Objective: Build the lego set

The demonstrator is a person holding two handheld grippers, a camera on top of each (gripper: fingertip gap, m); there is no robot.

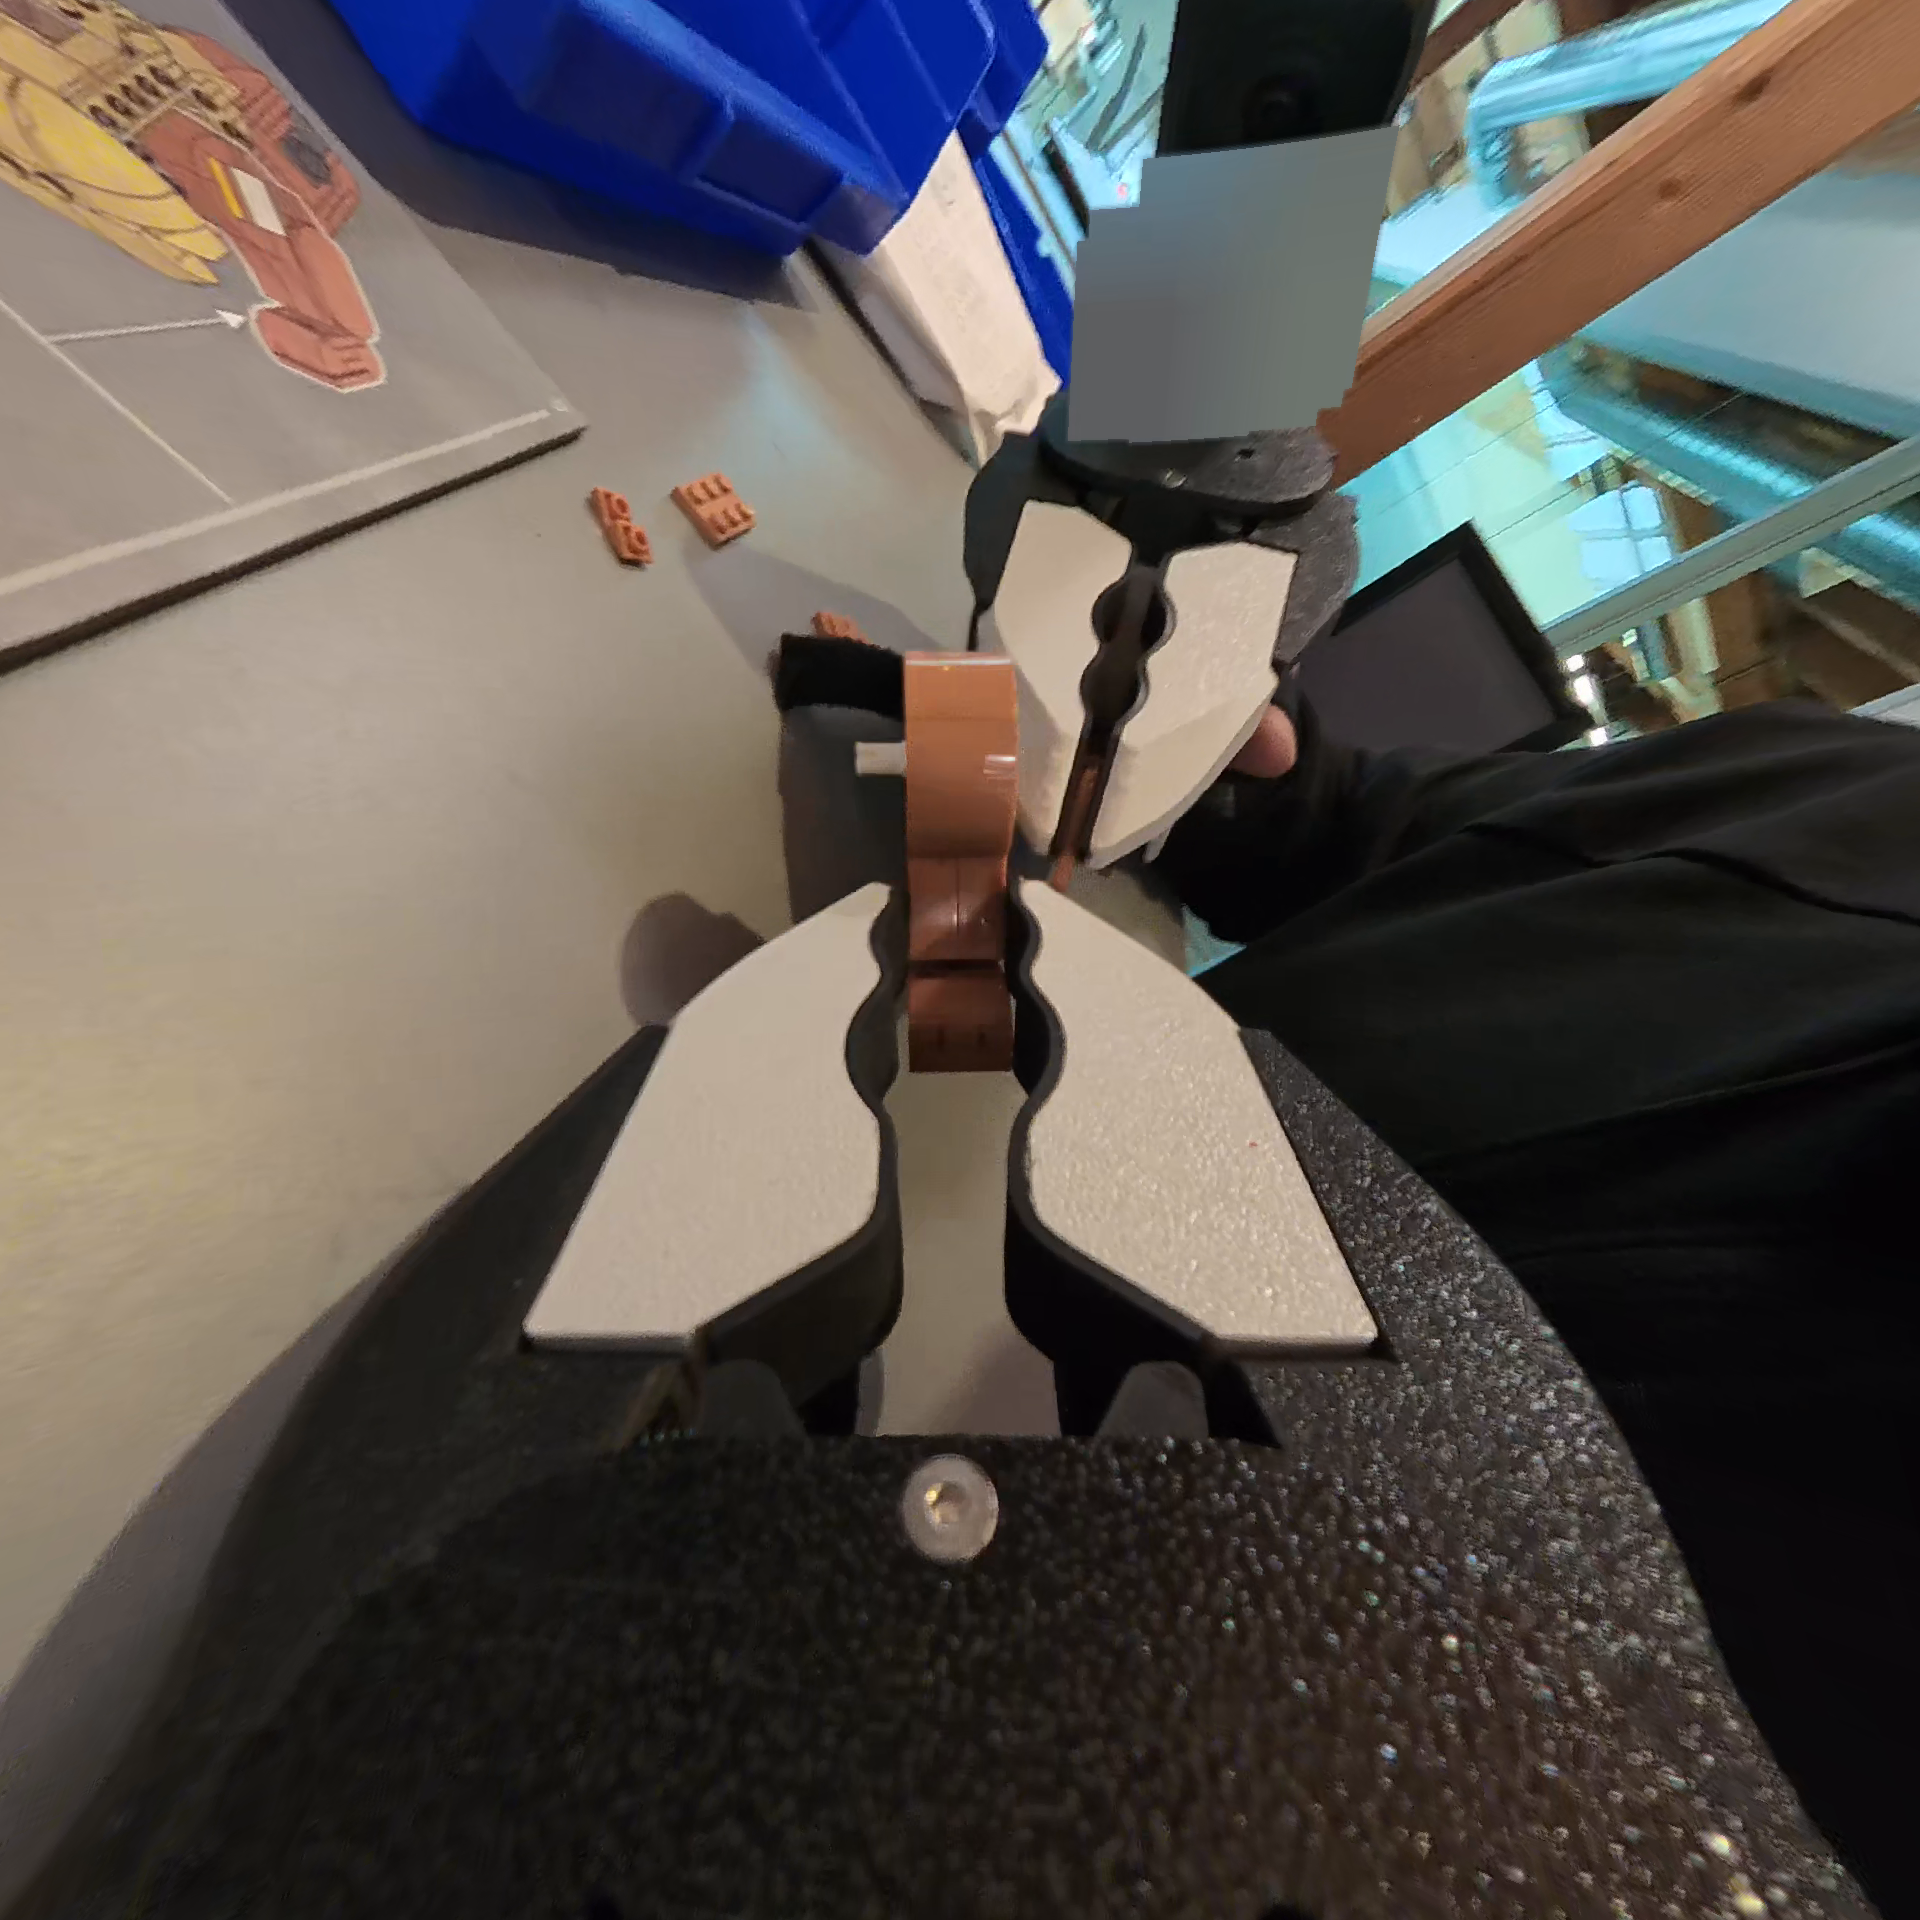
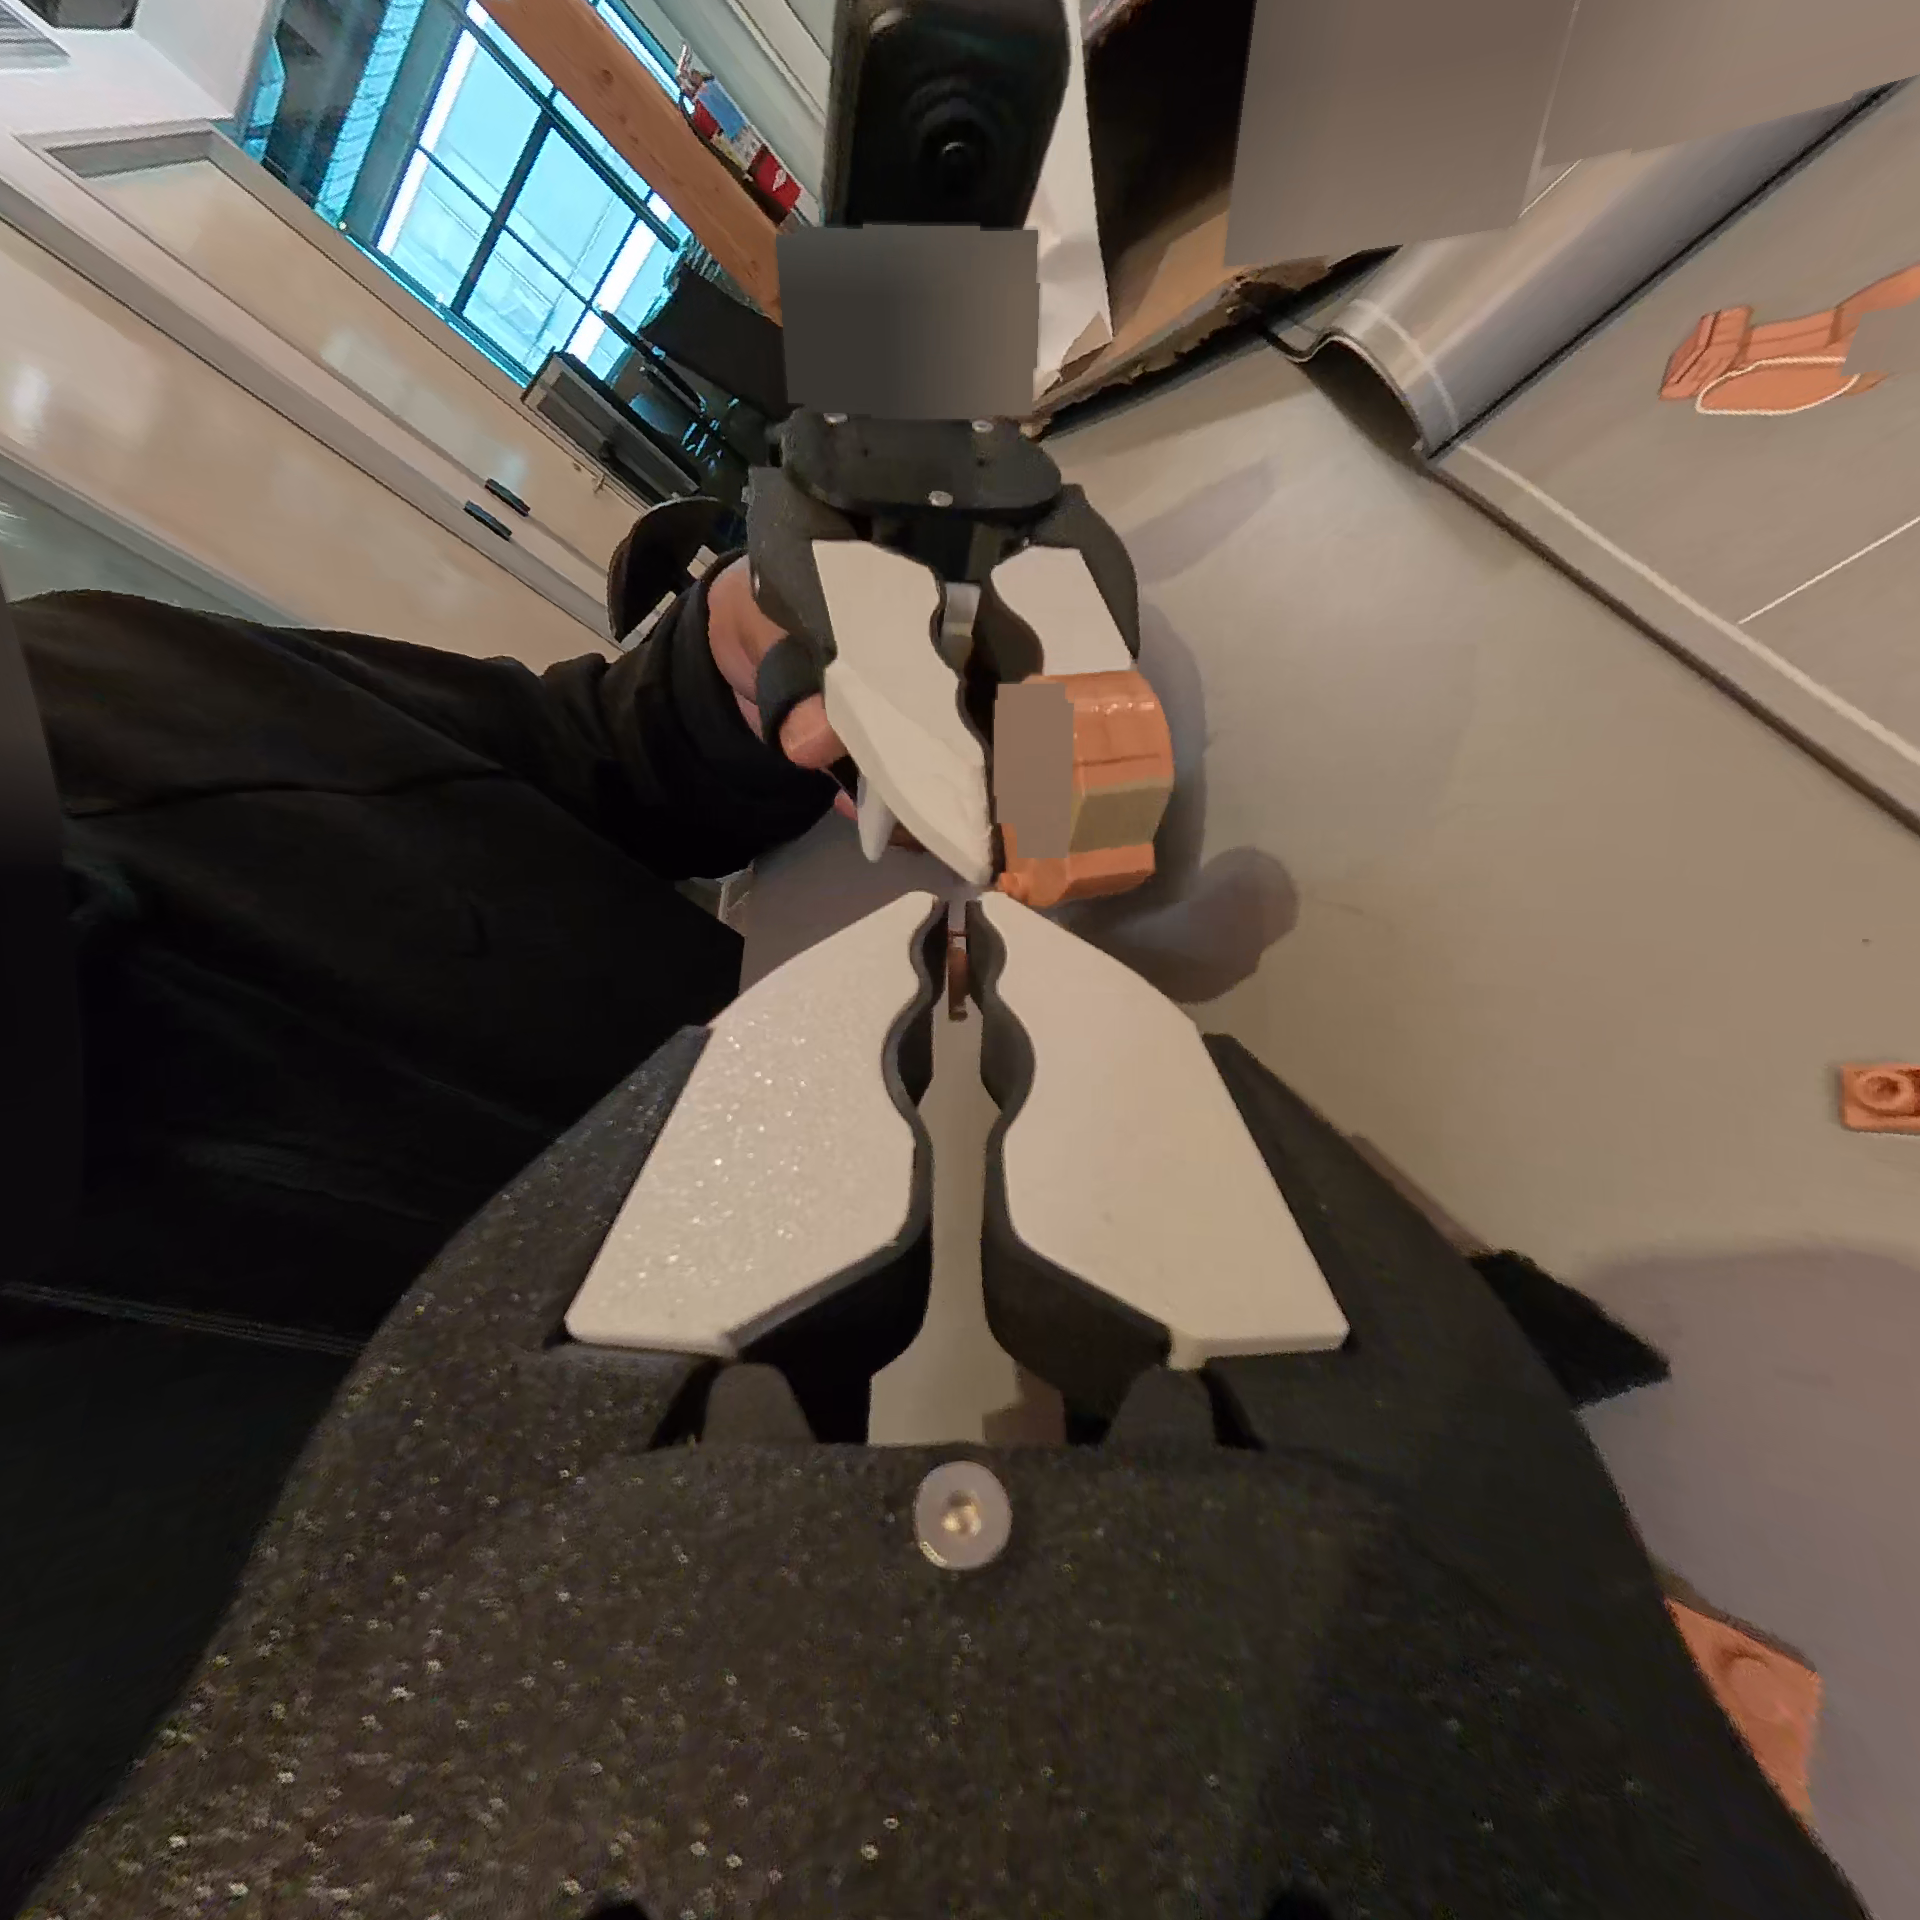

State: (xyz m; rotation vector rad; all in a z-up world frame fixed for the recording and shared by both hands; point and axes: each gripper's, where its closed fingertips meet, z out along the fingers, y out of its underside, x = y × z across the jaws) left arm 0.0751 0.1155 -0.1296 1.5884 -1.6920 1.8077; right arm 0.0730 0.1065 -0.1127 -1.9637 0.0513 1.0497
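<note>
Your left tongs [image 1: 956, 935] are clenched on a brown brick build [image 1: 958, 790], a rounded piece made of several bricks; both pads press its lower block, and the curved upper part sticks out past the fingertips, held up off the grey surface [image 1: 364, 883]. From the right wrist view the same build [image 2: 1101, 779] shows orange-brown with a tan block in its side. Your right tongs [image 2: 958, 940] are all but closed on a thin brown plate [image 2: 956, 971], gripped edge-on between the pads near the tips. In the left wrist view that plate [image 1: 1075, 821] pokes out from the right tongs' tips just beside the build; whether the two touch cannot be told. A gloved hand [image 2: 769, 675] holds the left tongs, with a black sleeve [image 1: 1558, 935] beyond. On the surface lie loose brown pieces: two small plates [image 1: 670, 514] near the edge of an instruction sheet [image 1: 208, 364], one more [image 1: 836, 623] behind the build, and another plate [image 2: 1881, 1107] at the right edge of the right wrist view. Blue bins [image 1: 675, 104] stand past the sheet, with a white paper bag [image 1: 956, 301] beside them.
</note>
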